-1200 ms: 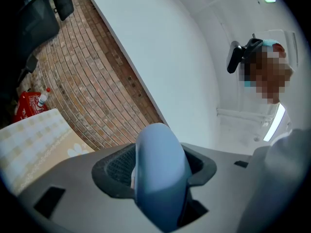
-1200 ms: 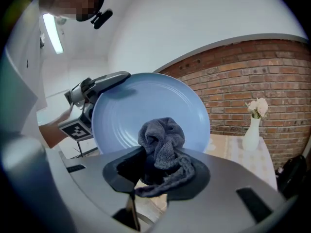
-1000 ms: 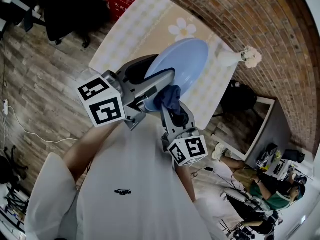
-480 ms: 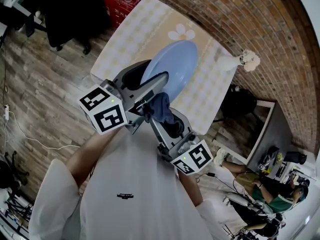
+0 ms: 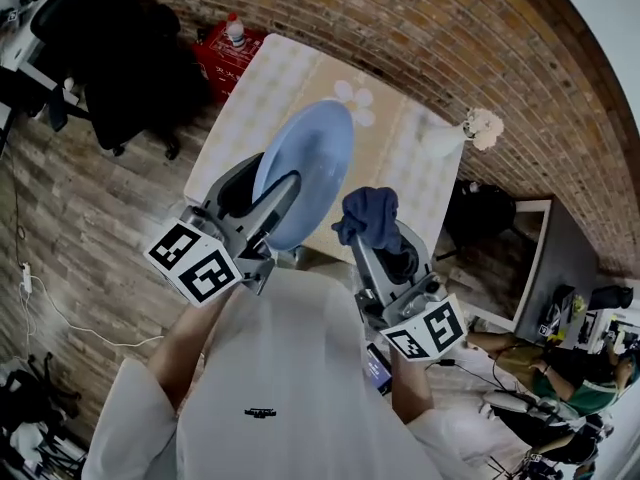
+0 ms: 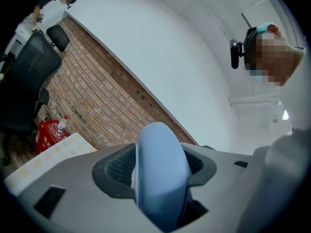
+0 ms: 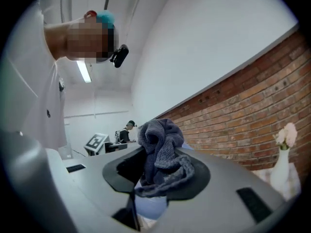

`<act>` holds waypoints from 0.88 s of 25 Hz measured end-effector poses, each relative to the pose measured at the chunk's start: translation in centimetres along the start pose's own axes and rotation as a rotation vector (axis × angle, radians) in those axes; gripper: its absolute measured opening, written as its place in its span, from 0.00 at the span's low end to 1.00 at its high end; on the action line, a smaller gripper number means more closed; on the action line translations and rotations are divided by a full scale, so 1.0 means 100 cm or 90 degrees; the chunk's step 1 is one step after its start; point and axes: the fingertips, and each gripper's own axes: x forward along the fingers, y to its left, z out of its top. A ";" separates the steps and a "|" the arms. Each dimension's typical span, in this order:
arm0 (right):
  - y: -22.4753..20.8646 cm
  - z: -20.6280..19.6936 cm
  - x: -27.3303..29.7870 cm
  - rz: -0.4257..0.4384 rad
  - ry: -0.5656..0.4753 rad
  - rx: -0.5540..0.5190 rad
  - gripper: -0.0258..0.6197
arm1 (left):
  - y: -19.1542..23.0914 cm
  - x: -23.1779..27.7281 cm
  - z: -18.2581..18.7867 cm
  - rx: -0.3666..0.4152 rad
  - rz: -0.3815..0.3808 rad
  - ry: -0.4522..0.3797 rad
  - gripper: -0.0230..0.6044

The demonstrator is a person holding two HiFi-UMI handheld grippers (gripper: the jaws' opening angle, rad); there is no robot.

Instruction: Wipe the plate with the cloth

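The plate (image 5: 312, 158) is smooth, pale blue with a soft sheen, possibly glazed ceramic. The cloth (image 5: 365, 208) is coarse matt knit. The left gripper (image 5: 268, 190) and right gripper (image 5: 381, 232) have matt grey plastic shells. The brick wall (image 5: 400, 28) is rough.

A clear gap lies between plate (image 5: 310, 158) and cloth (image 5: 368, 214).

Head view looks down; tool views (close-up) share brick wall (image 6: 82, 91).

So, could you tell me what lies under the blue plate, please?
Below the plate, held up in the left gripper, lies the checked table; the part of it behind the plate is hidden.
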 end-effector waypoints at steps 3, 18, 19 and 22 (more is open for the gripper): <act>-0.029 0.016 -0.012 -0.073 -0.034 -0.021 0.28 | 0.002 -0.003 0.006 0.030 0.010 -0.005 0.43; -0.128 -0.059 -0.078 -0.392 0.046 -0.029 0.28 | 0.026 -0.008 0.011 0.090 0.054 0.012 0.43; -0.130 -0.065 -0.081 -0.405 0.054 -0.020 0.28 | 0.027 -0.008 0.010 0.093 0.057 0.015 0.43; -0.133 -0.079 -0.088 -0.433 0.072 -0.002 0.28 | 0.030 -0.008 0.004 0.104 0.064 0.025 0.43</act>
